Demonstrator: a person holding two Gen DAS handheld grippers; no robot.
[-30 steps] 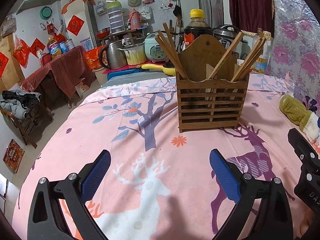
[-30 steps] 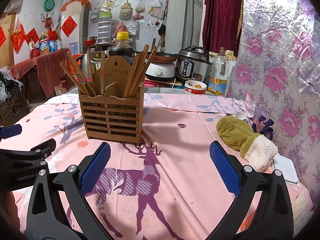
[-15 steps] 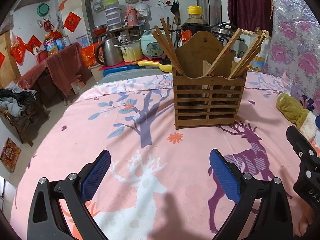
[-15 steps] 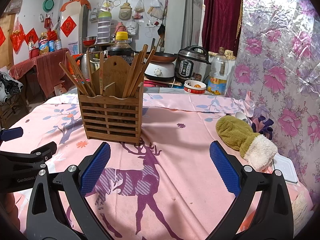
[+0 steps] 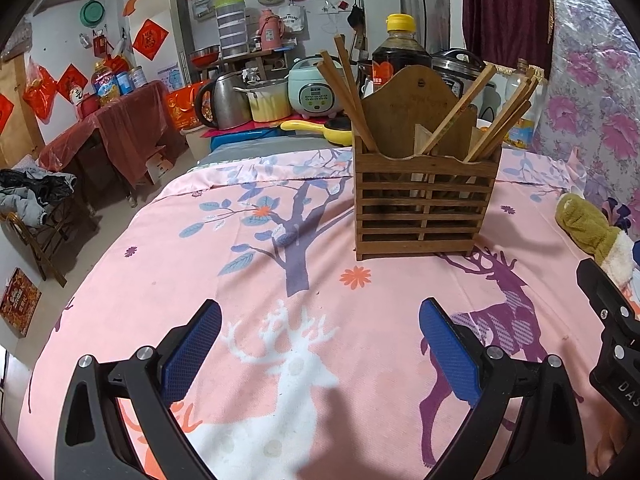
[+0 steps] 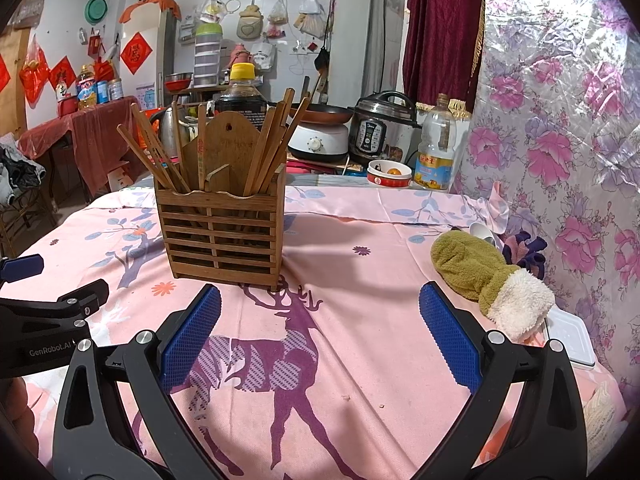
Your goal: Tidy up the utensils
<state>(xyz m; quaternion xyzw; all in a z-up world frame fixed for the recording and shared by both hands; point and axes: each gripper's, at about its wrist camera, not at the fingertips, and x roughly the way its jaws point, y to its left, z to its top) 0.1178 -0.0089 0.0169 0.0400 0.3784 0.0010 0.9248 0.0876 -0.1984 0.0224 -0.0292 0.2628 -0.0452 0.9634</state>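
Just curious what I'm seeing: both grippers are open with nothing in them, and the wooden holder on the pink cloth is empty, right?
Not quite. The wooden holder is not empty: chopsticks stand in it, as the right wrist view shows. The rest holds: the left gripper and right gripper are both open with nothing in them, and the holder stands on the pink cloth.

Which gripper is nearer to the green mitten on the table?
Right. The right gripper has the green mitten just beyond its right finger; the left gripper sits farther left, beyond the right one.
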